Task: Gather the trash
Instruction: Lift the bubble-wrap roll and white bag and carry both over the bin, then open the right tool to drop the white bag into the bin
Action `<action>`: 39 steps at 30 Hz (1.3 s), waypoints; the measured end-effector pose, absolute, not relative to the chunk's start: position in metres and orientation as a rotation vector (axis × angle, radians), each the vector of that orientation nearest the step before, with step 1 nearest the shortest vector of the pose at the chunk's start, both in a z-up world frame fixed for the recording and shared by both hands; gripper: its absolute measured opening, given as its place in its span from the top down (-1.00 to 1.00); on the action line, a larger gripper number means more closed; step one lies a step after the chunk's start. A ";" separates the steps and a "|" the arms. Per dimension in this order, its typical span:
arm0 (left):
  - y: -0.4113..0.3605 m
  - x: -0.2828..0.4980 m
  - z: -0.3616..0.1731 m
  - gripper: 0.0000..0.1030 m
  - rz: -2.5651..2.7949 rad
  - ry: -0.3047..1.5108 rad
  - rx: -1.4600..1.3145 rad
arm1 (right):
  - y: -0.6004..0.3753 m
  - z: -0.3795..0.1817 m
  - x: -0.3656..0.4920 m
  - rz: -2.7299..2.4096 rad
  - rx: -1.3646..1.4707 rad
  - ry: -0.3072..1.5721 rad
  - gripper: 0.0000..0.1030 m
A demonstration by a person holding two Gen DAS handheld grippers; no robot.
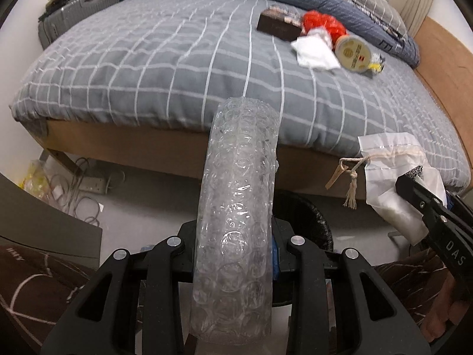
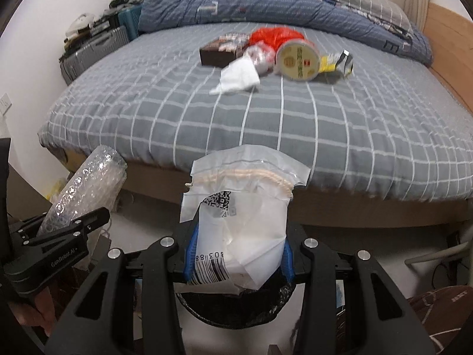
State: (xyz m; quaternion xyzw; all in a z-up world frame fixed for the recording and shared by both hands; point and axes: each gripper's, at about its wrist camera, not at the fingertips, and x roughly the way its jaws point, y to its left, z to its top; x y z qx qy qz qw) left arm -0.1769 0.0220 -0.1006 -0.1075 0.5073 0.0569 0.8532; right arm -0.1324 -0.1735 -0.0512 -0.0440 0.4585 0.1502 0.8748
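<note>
Both clamped, left tongs [image 1: 233, 254] on bubble-wrap roll [image 1: 239, 207], right tongs [image 2: 238, 259] on crinkled plastic bag [image 2: 242, 222].

Your left wrist camera looks forward along its fingers, from beyond the foot of the grey checked bed [image 1: 177, 68], close above the floor. Your right wrist camera faces the same way, just beside it. Both views share the bed [image 2: 295, 124] and the red crumpled plastic [image 1: 323, 23] [image 2: 275, 36].
</note>
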 end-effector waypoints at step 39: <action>0.026 -0.121 -0.239 0.38 0.132 1.327 -0.256 | -0.139 -0.215 -0.083 0.376 -0.121 1.323 0.02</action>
